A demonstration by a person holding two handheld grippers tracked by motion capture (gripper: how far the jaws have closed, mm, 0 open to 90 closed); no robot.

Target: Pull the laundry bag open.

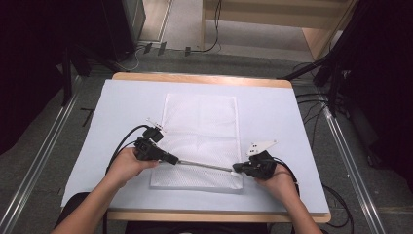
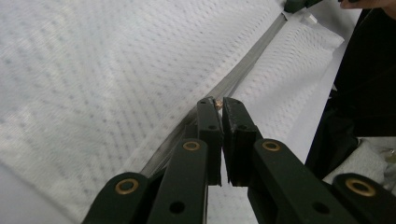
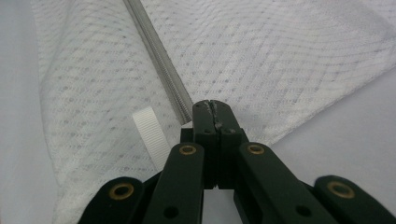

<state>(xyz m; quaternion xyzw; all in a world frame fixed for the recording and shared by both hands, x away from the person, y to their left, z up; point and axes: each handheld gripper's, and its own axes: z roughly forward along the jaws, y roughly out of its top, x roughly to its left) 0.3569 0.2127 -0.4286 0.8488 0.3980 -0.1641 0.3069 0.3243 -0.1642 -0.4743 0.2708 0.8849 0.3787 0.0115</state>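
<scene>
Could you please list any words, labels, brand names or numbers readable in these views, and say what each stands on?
None can be read. The white mesh zip bag, its grey zipper, the white ribbon loop and the pale blue table cover carry no print, and neither does the left hand-held gripper or the right hand-held gripper.

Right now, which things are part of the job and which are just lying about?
In the job:
- mesh bag
- its zipper
- zipper pull, pinched by the left tongs
- right tongs, shut on the zipper end

Lying about:
- white loop tab
- floor cables
</scene>
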